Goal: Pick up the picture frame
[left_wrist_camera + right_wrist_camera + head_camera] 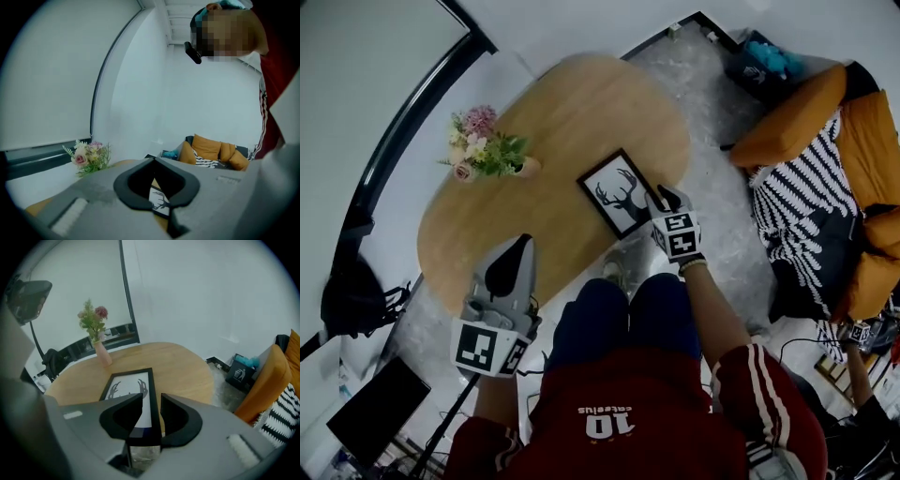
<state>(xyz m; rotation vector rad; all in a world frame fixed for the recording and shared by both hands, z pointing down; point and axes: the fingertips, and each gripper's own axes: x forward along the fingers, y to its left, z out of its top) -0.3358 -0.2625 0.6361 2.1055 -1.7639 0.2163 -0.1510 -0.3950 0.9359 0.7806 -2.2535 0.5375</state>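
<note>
The picture frame [619,194], black-edged with a deer-antler print, lies flat on the oval wooden table [572,112] near its edge closest to me. My right gripper [661,197] is at the frame's near right corner. In the right gripper view the frame [129,385] runs under the gripper [151,401]; the jaws stand slightly apart over its right border. My left gripper [523,242] hovers over the table's near left edge with its jaws together and nothing in them. Past its tips [153,160] a bit of the frame [159,201] shows.
A pink vase of flowers [483,145] stands on the table's left side, well away from the frame. A sofa with orange cushions [825,122] and a striped blanket [802,202] lies to the right. A black bag [352,295] and a monitor [375,408] sit at lower left.
</note>
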